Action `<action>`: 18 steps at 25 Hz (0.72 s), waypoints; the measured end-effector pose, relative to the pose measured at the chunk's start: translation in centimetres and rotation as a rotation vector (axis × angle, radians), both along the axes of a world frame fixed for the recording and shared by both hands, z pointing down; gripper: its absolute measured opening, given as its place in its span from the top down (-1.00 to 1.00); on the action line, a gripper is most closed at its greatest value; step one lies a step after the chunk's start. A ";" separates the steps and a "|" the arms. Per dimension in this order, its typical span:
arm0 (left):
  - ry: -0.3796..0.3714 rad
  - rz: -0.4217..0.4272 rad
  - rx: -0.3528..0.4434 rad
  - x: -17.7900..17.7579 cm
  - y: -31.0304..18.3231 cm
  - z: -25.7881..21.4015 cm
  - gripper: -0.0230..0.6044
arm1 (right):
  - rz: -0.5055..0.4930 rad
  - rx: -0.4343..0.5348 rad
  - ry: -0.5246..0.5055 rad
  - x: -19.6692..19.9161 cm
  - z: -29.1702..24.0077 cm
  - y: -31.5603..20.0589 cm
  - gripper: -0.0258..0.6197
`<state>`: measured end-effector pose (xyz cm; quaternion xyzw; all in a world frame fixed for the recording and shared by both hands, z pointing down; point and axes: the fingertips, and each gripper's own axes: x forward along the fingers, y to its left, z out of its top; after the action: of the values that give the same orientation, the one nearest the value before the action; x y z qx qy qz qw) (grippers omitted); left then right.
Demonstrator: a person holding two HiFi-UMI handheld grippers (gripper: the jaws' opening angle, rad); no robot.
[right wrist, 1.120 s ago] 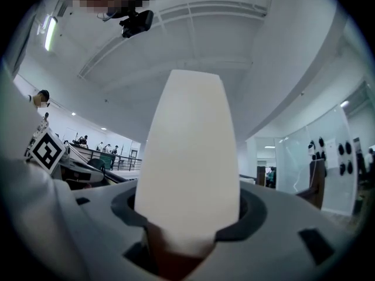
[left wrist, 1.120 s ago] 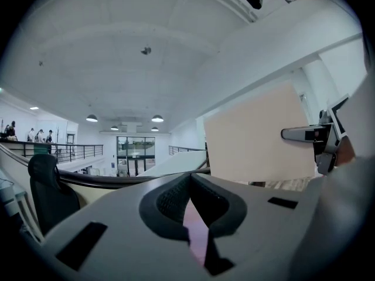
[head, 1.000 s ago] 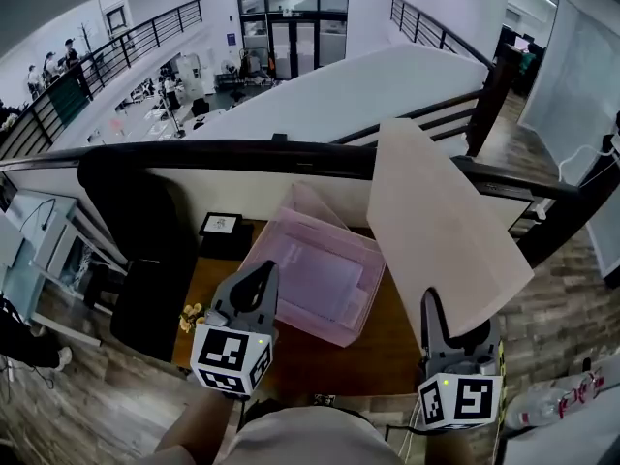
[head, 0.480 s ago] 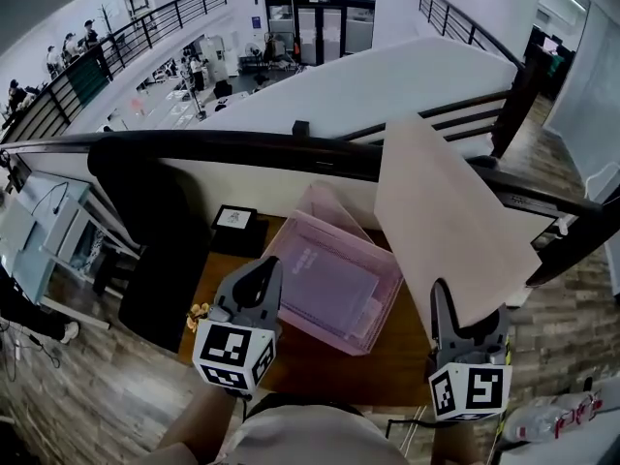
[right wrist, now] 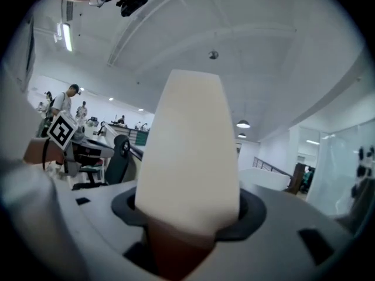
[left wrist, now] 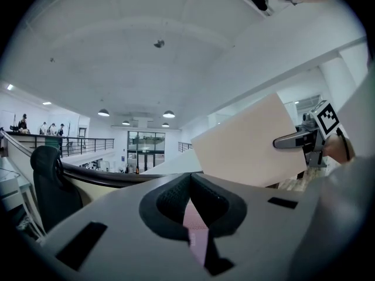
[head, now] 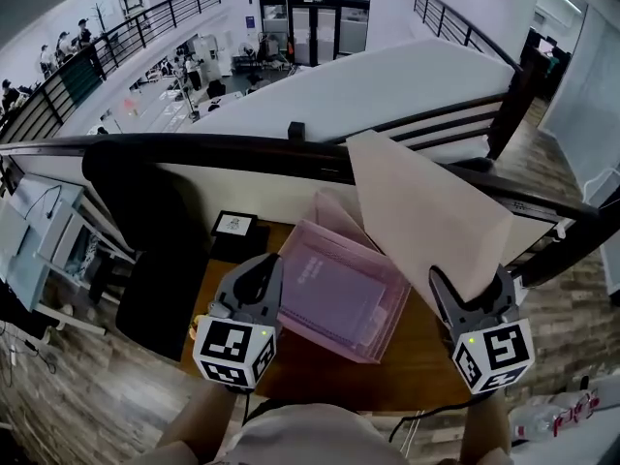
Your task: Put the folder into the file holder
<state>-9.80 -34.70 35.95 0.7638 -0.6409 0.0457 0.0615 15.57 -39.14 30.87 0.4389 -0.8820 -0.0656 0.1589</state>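
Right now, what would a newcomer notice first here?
A big beige folder, held tilted in the right gripper's jaws, fills the right of the head view. Below it a pink file holder sits on the wooden desk, with the left gripper at its near left edge.

The left gripper [head: 267, 269] points forward with jaws together, while the right gripper [head: 472, 287] clamps the folder [head: 426, 211].
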 end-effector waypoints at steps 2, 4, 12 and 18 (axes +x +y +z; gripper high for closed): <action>0.004 0.002 -0.004 -0.5 -0.2 0.3 0.92 | -0.069 -0.036 0.086 -0.8 0.4 -1.2 0.02; 0.008 0.001 -0.006 -0.9 -0.4 0.6 0.92 | -0.132 -0.066 0.181 -1.6 0.9 -2.4 0.02; 0.029 0.007 -0.019 -1.8 -0.6 1.4 0.92 | -0.320 -0.193 0.553 -5.5 1.7 -5.9 0.03; 0.050 0.019 -0.036 -2.0 -0.7 2.3 0.92 | -0.403 -0.338 0.716 -8.5 2.4 -8.2 0.02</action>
<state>-11.83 -35.45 38.27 0.7696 -0.6308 0.0388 0.0910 7.08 -47.30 33.32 0.1755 -0.8376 -0.0981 0.5079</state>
